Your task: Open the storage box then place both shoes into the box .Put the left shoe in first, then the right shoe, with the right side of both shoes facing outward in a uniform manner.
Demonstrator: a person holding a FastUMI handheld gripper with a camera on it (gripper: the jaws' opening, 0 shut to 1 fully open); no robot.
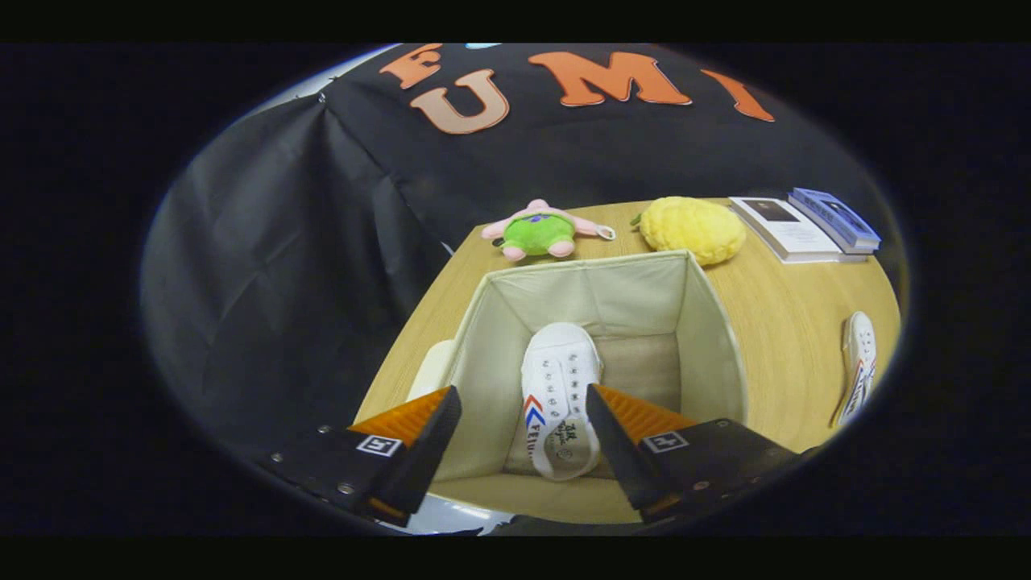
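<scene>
1. We look down along our gripper into an open, cream fabric storage box that sits on a wooden table. Its lid is off; a pale shape tucked against the box's outer wall, beyond one finger, may be that lid, though we cannot tell.

2. Our two fingers stand well apart and clamp nothing. They hover above the near rim of the box, and the gap between them frames what lies inside.

3. One white shoe lies on the floor of the box, toe pointing away from us, laces up, seen between the fingers. We judge this to be the left shoe, since the task calls for it first, and the spread fingers suggest it is released and resting on its own.

4. The second white shoe lies on the table, well apart from the box. It is still to be fetched, so we judge the task roughly half done.

5. Beyond the box, near the table's far edge, sit a pink and green plush toy, a yellow plush fruit and a small stack of books. They play no part here.

6. The shoe in the box sits near its middle, leaving only modest room beside it for its partner.
</scene>
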